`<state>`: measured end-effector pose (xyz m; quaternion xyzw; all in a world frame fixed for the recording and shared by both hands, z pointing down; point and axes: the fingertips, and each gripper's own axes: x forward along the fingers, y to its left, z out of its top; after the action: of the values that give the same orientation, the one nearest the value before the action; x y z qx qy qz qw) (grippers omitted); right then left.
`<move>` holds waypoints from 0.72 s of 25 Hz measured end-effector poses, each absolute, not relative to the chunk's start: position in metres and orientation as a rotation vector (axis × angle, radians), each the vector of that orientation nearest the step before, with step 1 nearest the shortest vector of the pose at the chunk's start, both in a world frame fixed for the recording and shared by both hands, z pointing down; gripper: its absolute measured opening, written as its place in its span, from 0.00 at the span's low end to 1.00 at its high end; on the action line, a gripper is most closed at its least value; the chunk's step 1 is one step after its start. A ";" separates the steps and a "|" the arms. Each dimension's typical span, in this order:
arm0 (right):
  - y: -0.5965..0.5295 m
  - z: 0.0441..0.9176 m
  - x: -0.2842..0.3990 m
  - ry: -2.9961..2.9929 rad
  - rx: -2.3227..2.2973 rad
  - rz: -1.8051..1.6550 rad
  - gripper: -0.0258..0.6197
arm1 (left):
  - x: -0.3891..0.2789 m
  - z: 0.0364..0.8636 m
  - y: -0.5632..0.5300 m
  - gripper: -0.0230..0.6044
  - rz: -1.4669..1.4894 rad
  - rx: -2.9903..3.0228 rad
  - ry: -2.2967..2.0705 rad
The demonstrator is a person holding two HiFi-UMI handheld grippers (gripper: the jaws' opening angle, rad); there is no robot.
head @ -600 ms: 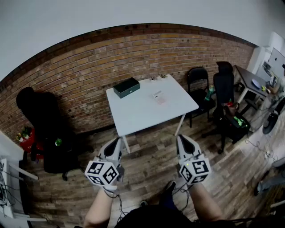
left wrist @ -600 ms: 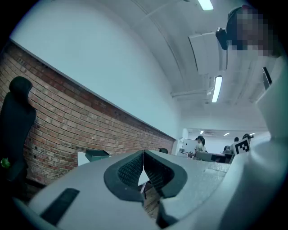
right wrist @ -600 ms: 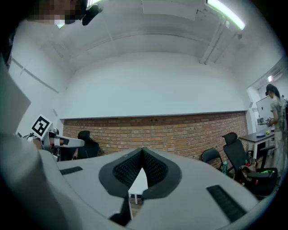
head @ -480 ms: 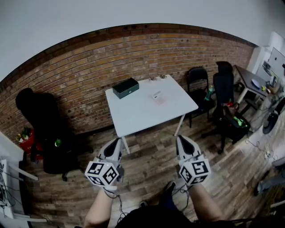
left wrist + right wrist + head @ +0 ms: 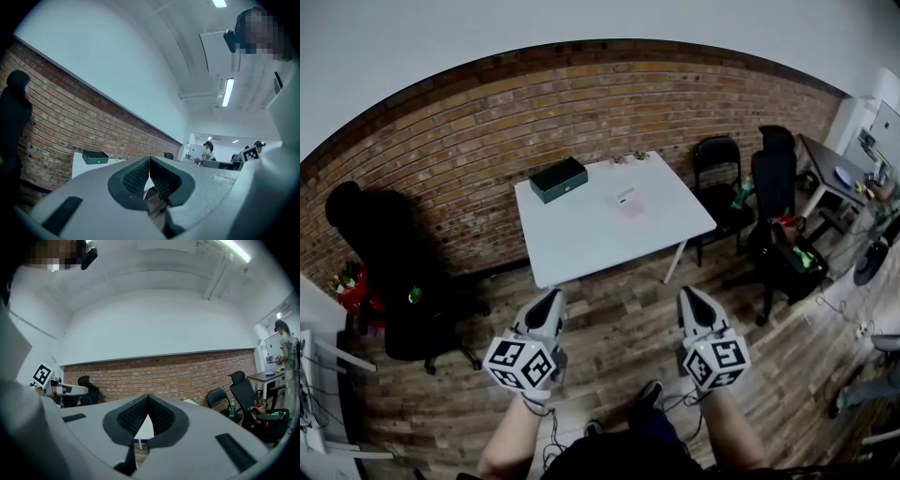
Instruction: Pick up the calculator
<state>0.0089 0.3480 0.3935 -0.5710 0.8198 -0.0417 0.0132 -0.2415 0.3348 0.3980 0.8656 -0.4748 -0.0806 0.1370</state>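
Left tool: I am holding my left tool (image 5: 149,164) level above the brown plank floor (image 5: 619,323), its jaws pressed together on nothing.
Right tool: I am carrying my right tool (image 5: 148,400) level beside it, jaws likewise meeting, empty.
Calculator: the small flat pale pink-and-white calculator (image 5: 628,202) is lying on the square white counter (image 5: 581,248), well apart from both tools and from the dark green rectangular box (image 5: 560,179).
Handling: I am judging it light, stiff and thin, with a smooth casing likely to slip.
Hold: I am favouring a pinch across its long edges, mid-length, avoiding keys and display.
Detail: too small to read.
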 end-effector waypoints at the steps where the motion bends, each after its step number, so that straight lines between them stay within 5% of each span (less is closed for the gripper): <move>1: 0.341 0.397 0.017 2.547 -1.777 -0.137 0.05 | -0.235 0.402 0.328 0.05 -0.226 2.499 -1.373; 9: 0.265 0.411 0.086 2.552 -1.743 -0.176 0.05 | -0.164 0.416 0.257 0.06 -0.176 2.471 -1.393; 13: 0.218 0.415 0.125 2.572 -1.686 -0.224 0.09 | -0.121 0.414 0.222 0.23 -0.146 2.471 -1.391; 18: 0.174 0.409 0.149 2.605 -1.615 -0.251 0.10 | -0.095 0.406 0.194 0.26 -0.132 2.434 -1.419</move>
<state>0.1485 0.1737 0.4094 -0.5249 0.8466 -0.0816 0.0333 -0.0954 0.1935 0.4063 0.8519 -0.4966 -0.0460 0.1596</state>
